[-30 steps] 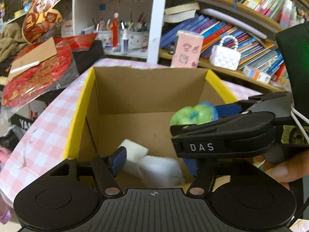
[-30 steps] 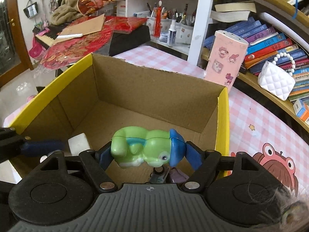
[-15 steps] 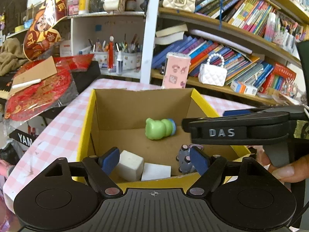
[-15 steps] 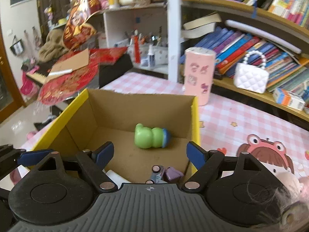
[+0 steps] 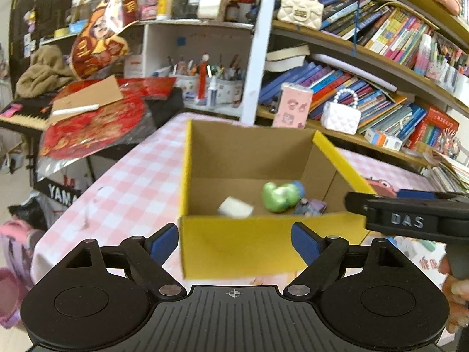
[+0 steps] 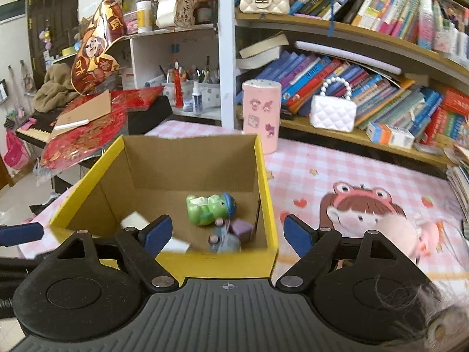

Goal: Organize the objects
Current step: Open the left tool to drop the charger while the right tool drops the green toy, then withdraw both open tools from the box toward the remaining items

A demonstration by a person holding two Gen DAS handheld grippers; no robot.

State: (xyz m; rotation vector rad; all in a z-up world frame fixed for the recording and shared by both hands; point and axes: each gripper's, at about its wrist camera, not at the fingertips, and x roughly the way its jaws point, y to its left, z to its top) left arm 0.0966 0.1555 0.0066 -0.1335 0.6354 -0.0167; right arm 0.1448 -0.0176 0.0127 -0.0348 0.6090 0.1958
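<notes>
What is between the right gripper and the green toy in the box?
In the right wrist view, the yellow box's near wall and a purple toy lie between the open right gripper and the green toy.

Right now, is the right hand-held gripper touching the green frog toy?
Apart. In the right wrist view the right hand-held gripper is open and empty, pulled back outside the box, while the green frog toy lies on the box floor.

The box [image 6: 265, 176] is seen with yellow outer walls and plain brown cardboard inside. Within it, a toy [image 6: 209, 209] is coloured green with a blue cap, a block [image 6: 133, 220] white, and another piece [image 6: 241, 228] purple. The tabletop [image 6: 316, 161] is covered in pink-and-white check printed with a cartoon figure. The fingers [image 6: 156, 231] are padded blue on black.
</notes>
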